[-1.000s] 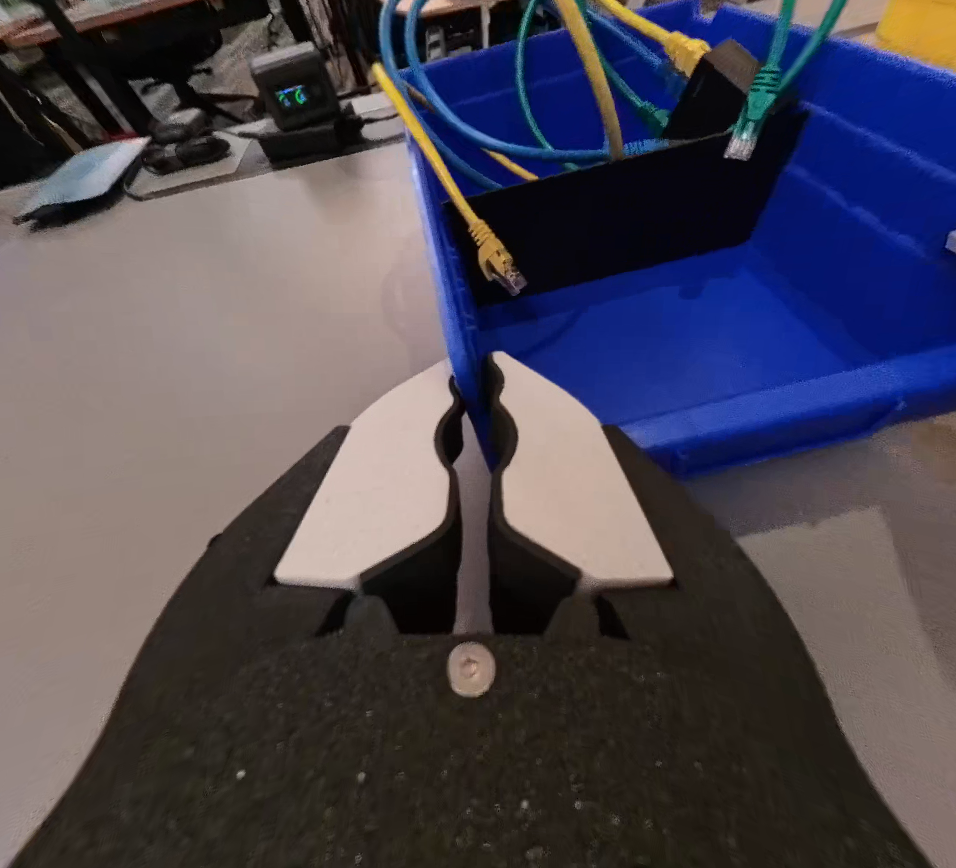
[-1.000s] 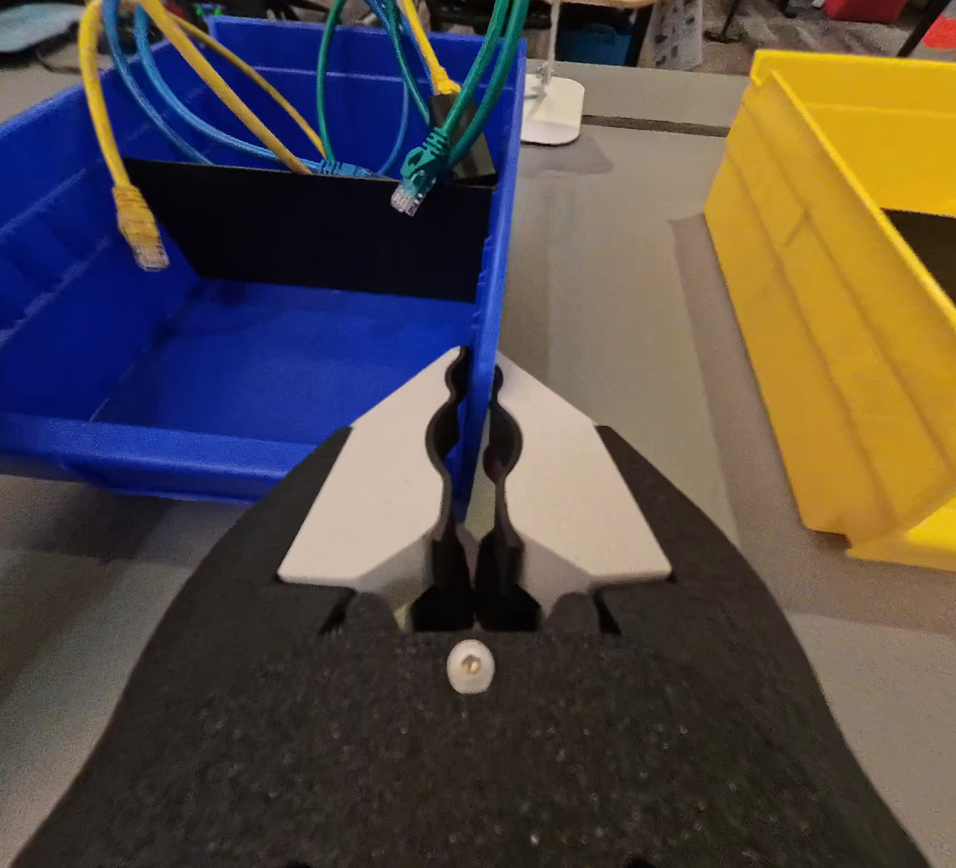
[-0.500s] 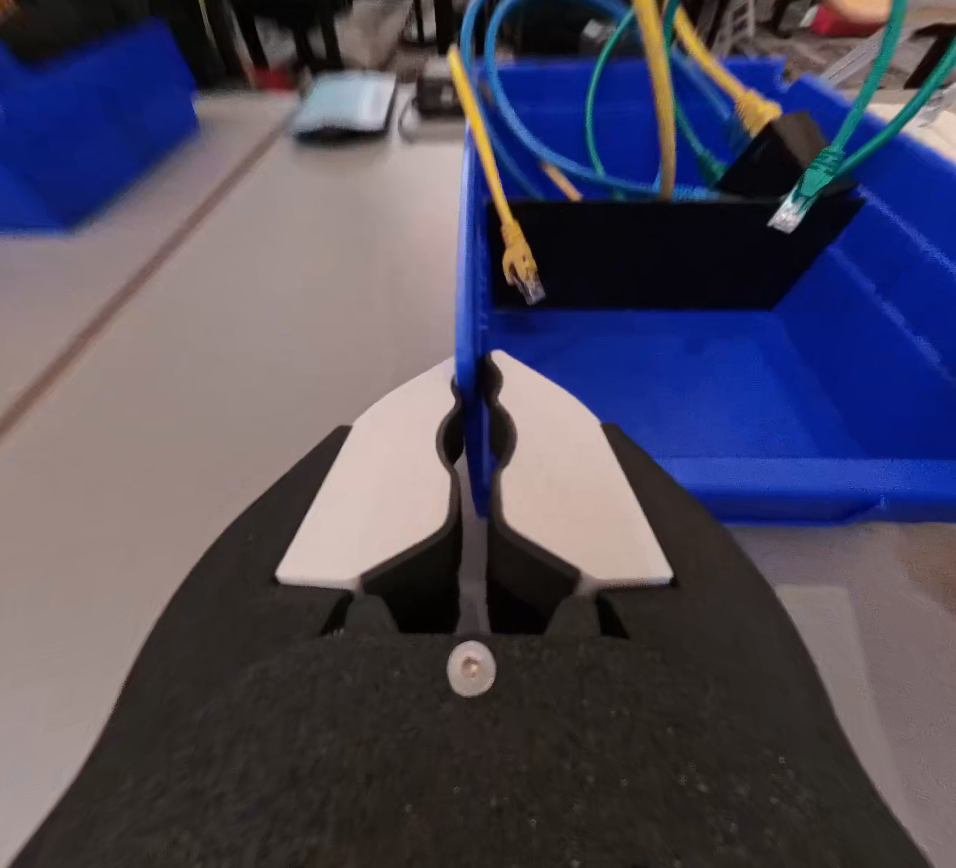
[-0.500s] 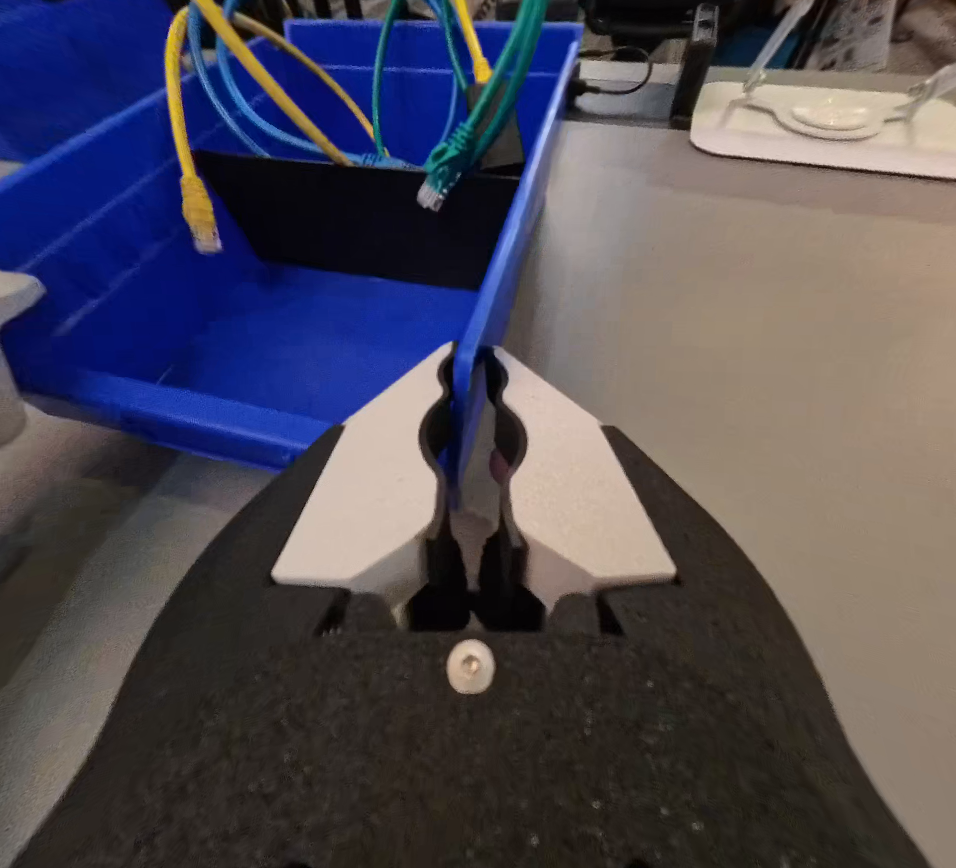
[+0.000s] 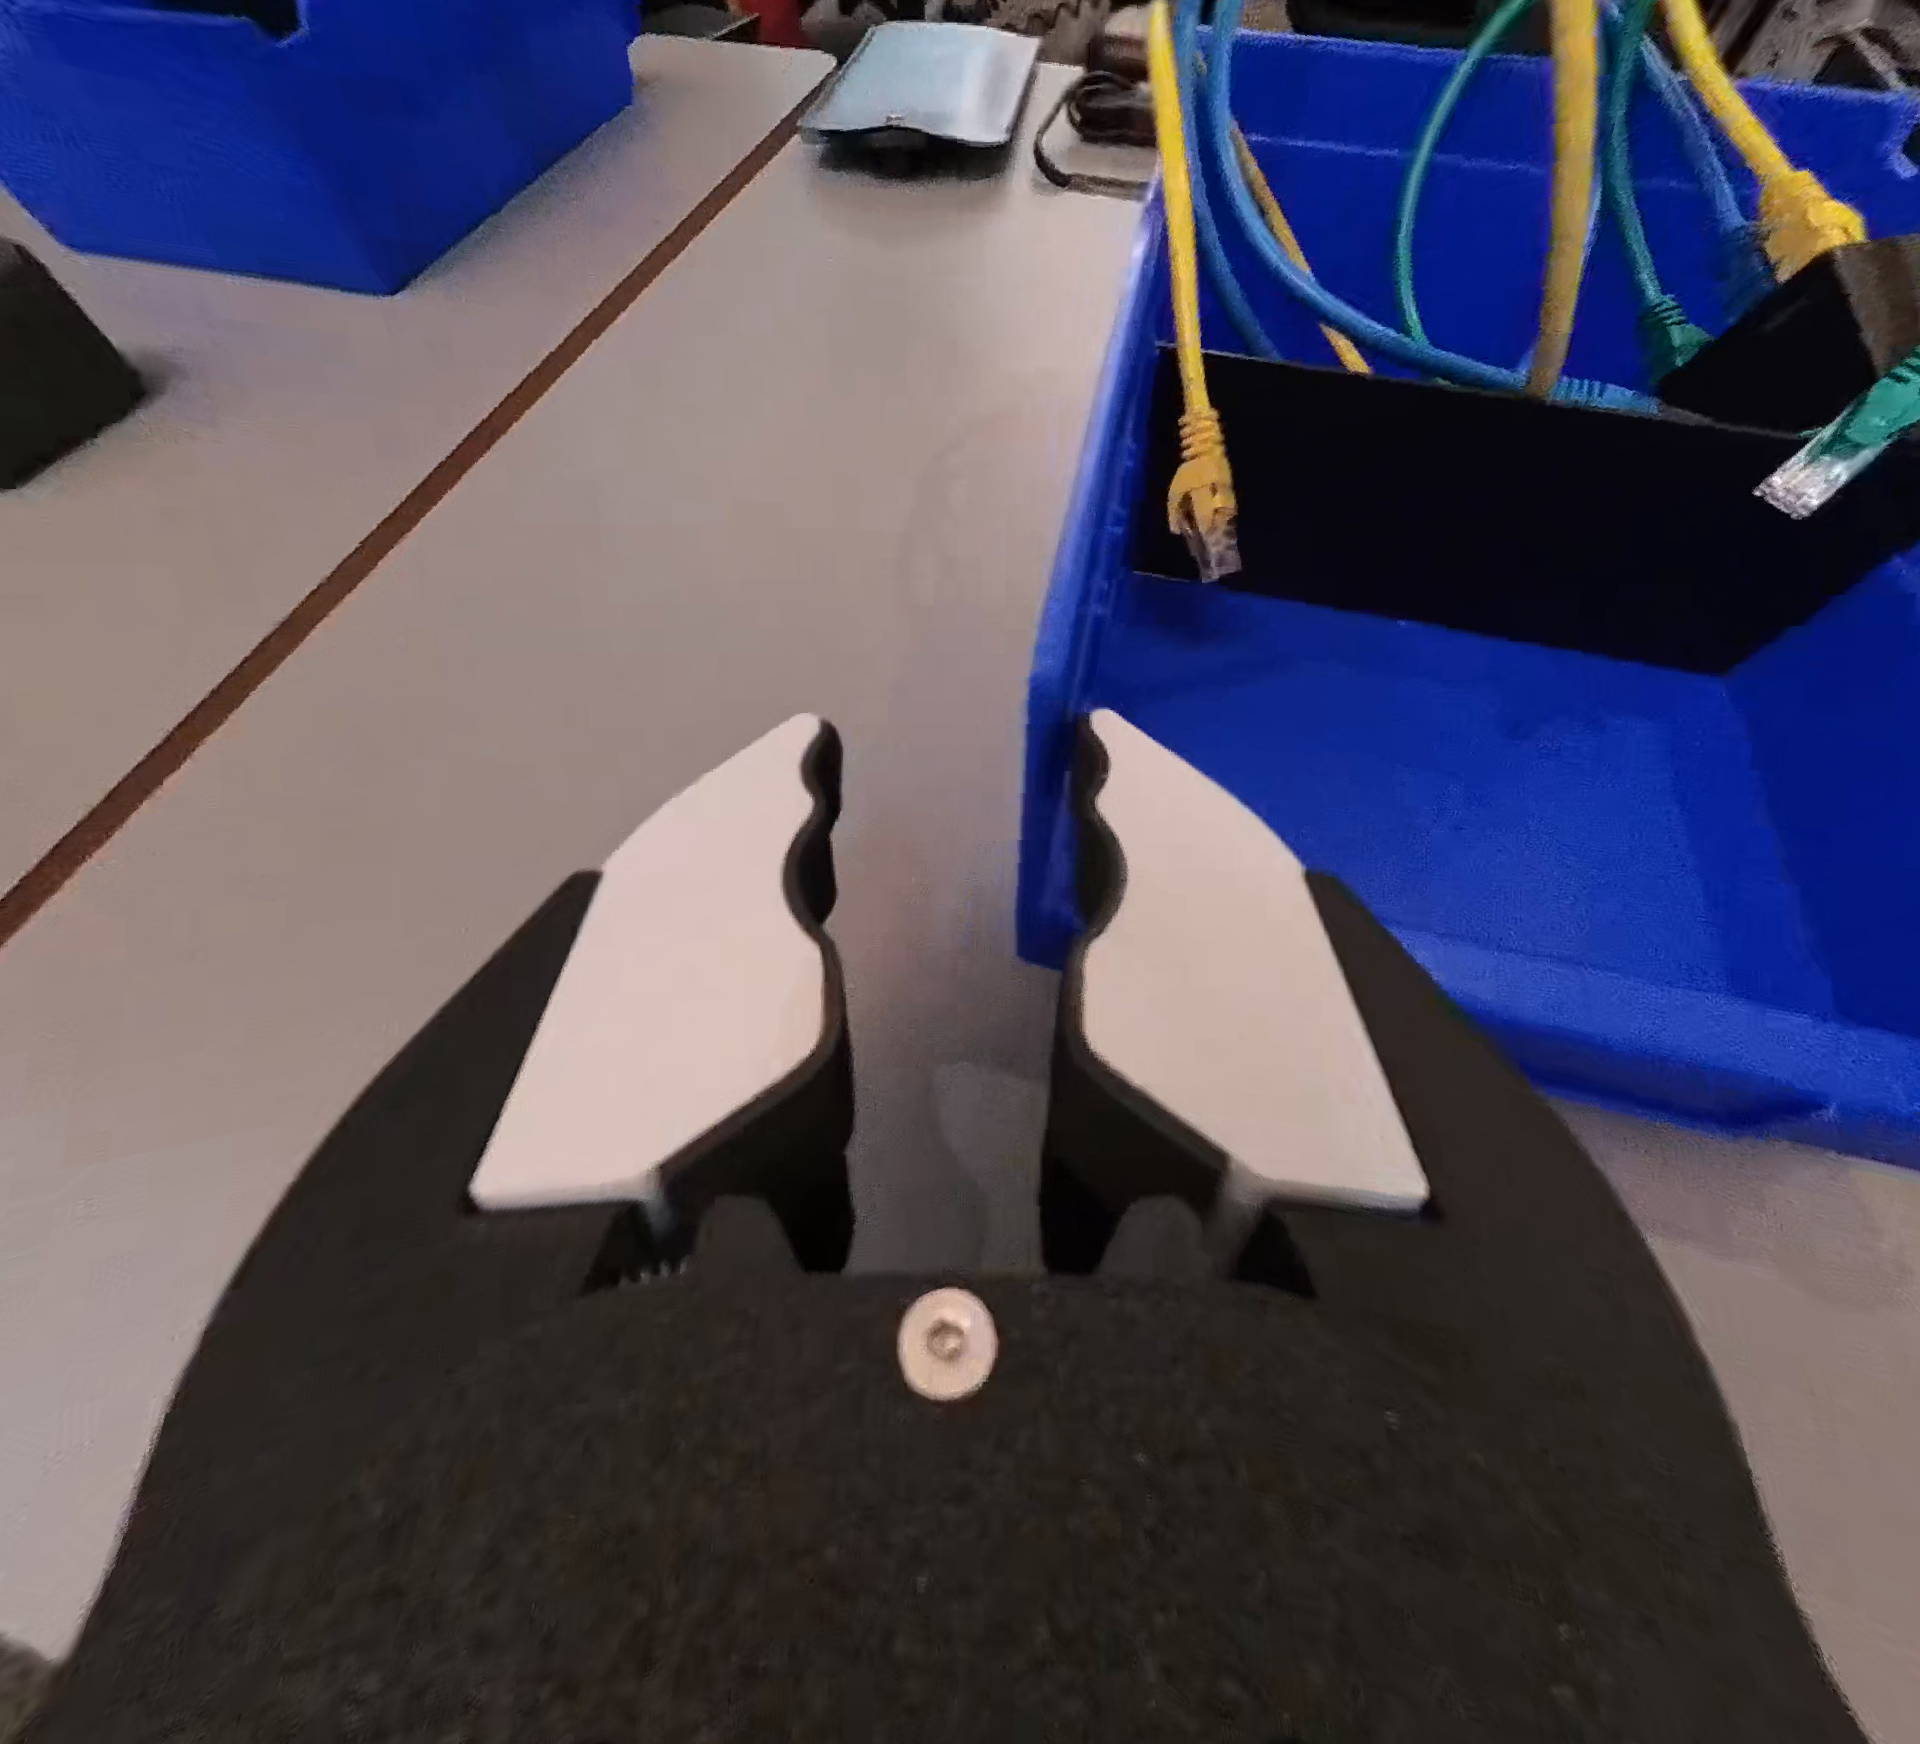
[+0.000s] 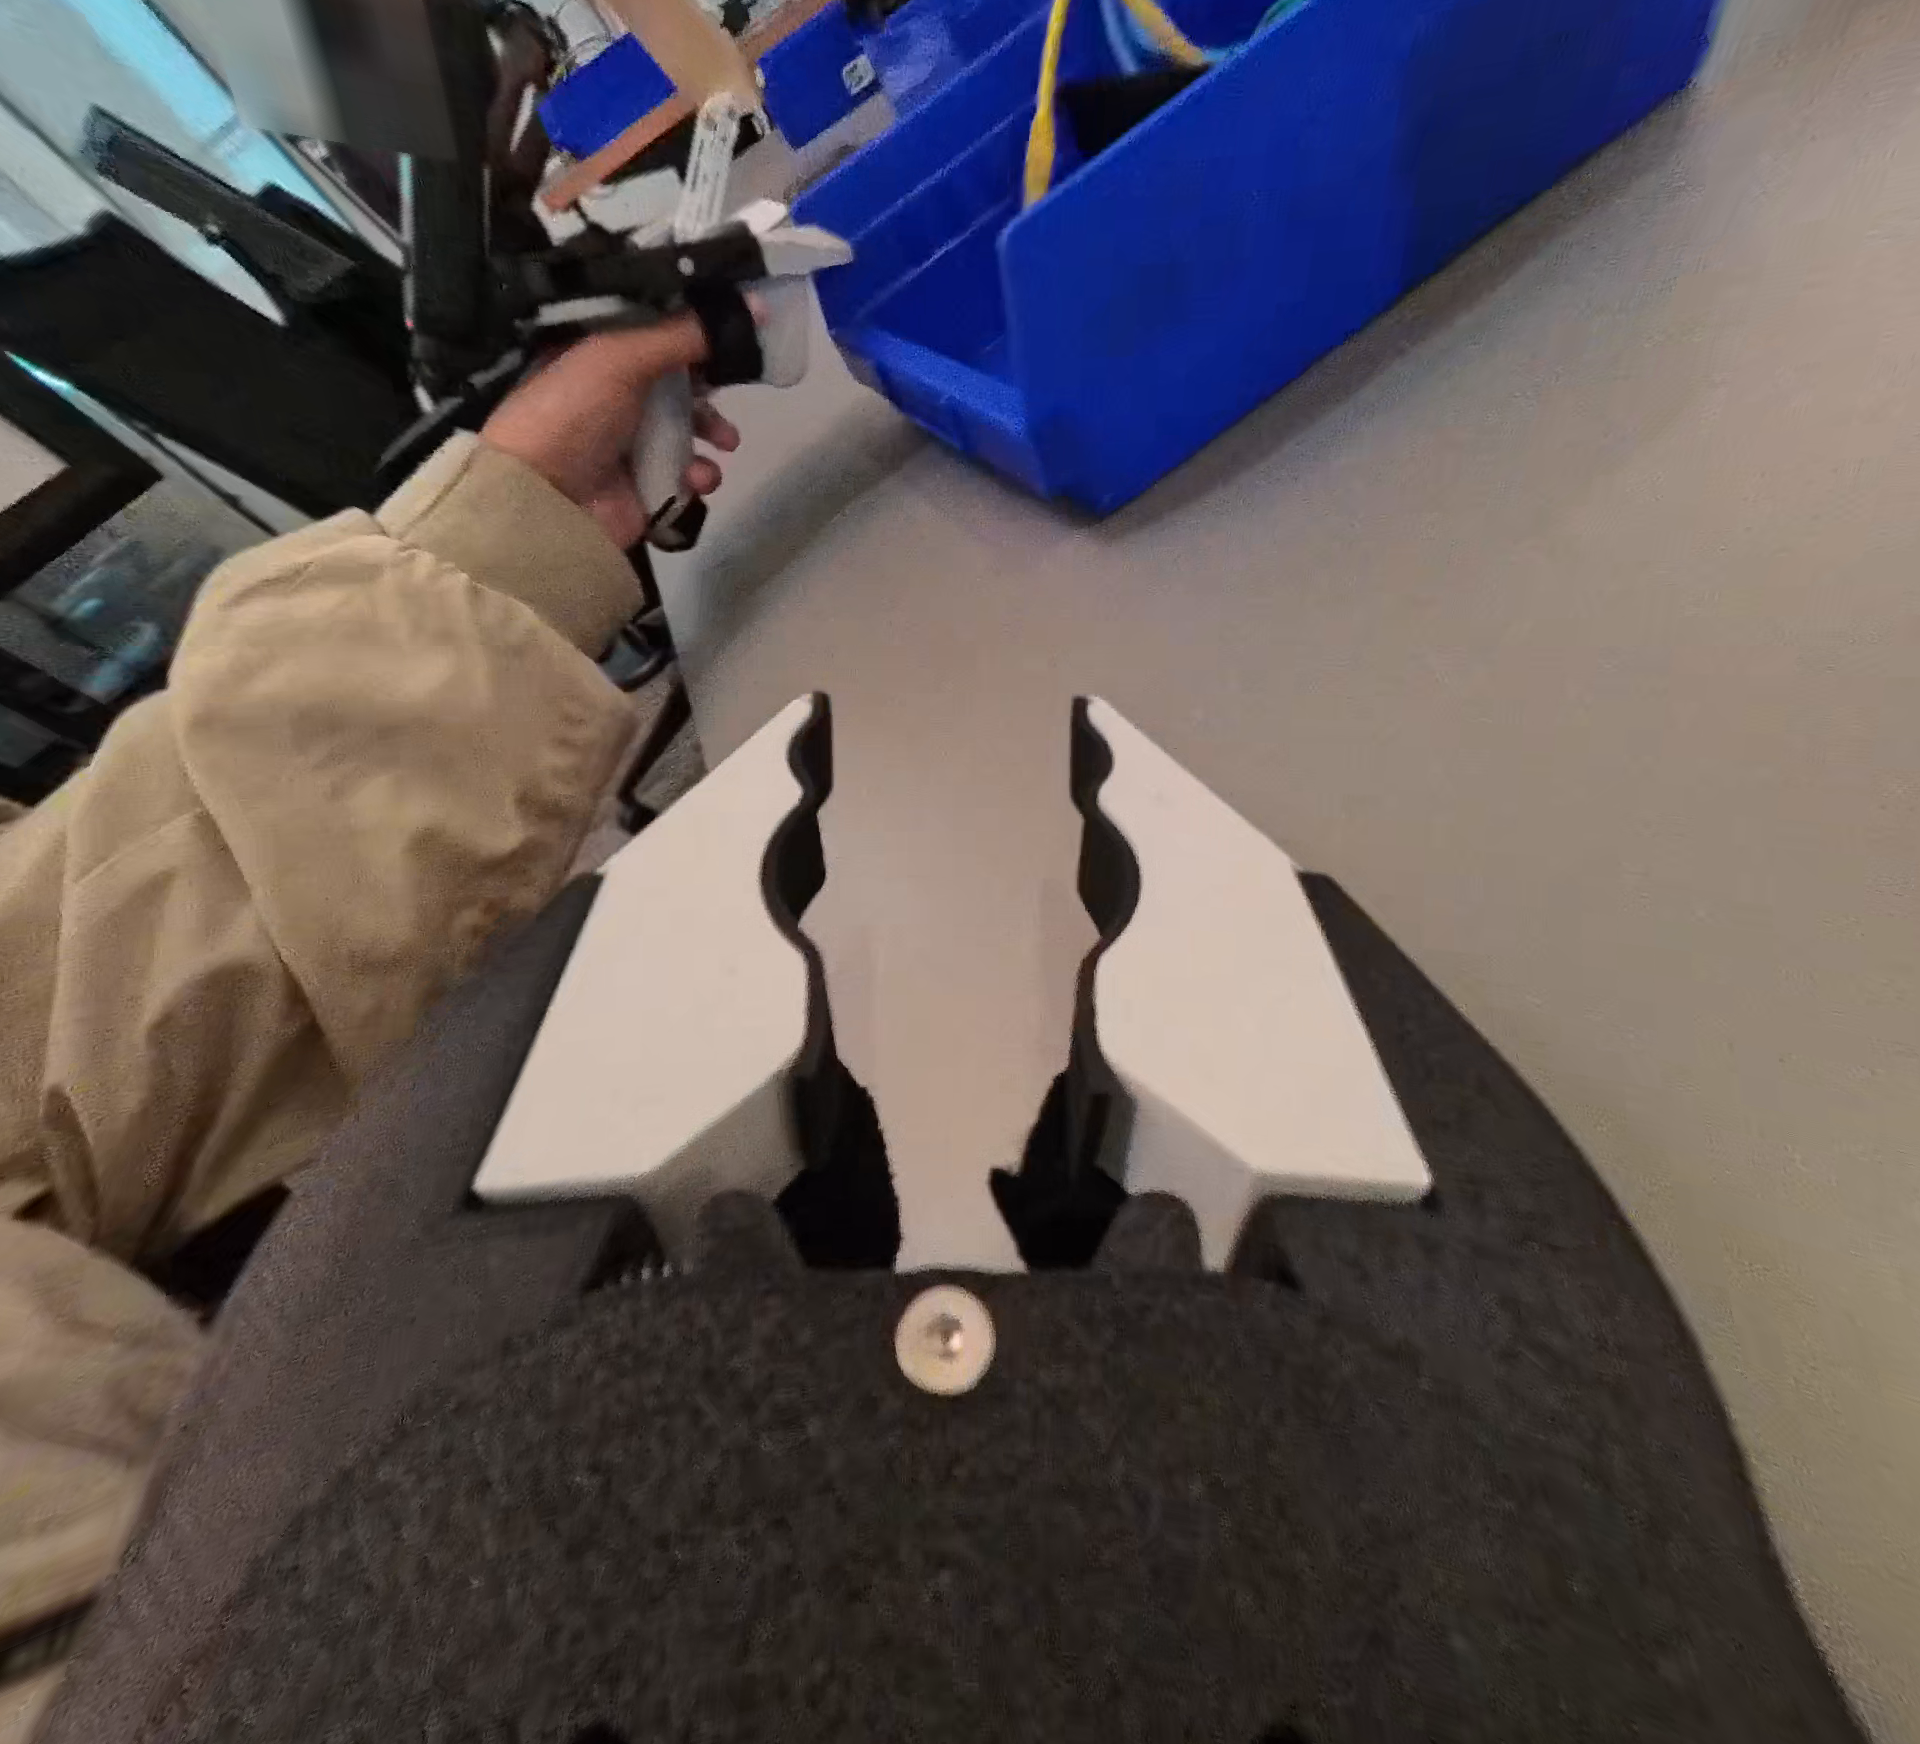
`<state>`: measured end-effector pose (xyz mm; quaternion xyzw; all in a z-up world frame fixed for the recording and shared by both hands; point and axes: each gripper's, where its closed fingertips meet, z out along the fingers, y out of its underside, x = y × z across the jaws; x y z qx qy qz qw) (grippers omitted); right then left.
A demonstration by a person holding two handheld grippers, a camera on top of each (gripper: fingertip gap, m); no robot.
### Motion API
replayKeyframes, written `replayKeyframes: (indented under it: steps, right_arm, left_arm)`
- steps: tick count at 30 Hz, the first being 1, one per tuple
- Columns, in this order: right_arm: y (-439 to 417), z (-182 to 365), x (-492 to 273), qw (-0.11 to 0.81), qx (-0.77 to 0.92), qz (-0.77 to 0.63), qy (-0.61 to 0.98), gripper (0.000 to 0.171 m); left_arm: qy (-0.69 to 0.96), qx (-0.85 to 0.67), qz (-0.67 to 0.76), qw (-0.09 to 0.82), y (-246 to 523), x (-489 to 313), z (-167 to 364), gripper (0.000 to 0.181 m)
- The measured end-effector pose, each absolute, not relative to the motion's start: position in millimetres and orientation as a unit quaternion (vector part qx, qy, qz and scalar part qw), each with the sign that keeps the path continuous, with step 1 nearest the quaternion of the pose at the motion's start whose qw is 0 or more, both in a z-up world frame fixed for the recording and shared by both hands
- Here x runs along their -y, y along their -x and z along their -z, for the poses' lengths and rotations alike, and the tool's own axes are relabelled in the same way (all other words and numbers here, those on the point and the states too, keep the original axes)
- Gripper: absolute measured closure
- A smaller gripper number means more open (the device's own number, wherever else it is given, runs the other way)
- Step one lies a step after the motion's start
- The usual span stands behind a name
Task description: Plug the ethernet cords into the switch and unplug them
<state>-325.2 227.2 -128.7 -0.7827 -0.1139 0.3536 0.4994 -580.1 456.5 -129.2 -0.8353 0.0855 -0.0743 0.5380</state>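
A blue bin holds a black switch behind a black divider, with yellow, blue and green ethernet cords looping above. A loose yellow plug and a loose green plug hang free. My left gripper is open and empty, beside the bin's near left corner. My right gripper is open and empty over bare table, well back from the bin. The left gripper also shows in the right wrist view, held by a hand at the bin's end.
A second blue bin stands at the far left of the grey table. A flat grey pouch lies at the table's far edge. A tan sleeve fills the left of the right wrist view.
Both grippers have let go of the blue bin's side walls and opened. The left has shifted left off the wall. The right has pulled back and swung away, so the bin is farther off.
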Motion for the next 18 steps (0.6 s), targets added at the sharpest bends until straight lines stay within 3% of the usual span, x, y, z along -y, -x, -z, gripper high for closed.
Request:
replayKeyframes:
  steps: [5,7,9,11,18]
  right_arm:
    - [147,108,-179,0.593,0.042,-0.123,0.795,0.123]
    - [74,103,-146,0.610,-0.034,-0.023,0.791,0.129]
    - [31,95,-109,0.637,-0.093,-0.008,0.765,0.135]
    - [-8,90,-79,0.658,-0.152,0.014,0.737,0.139]
    - [-40,112,-75,0.635,-0.160,0.043,0.754,0.138]
  left_arm:
    - [0.848,-0.018,0.099,0.521,593,-441,126,0.132]
    - [0.833,-0.018,0.054,0.551,599,-428,102,0.131]
    - [0.792,-0.038,0.011,0.609,593,-405,61,0.150]
    - [0.770,-0.061,0.022,0.635,567,-374,43,0.157]
    - [0.808,-0.145,0.207,0.532,435,-293,129,0.158]
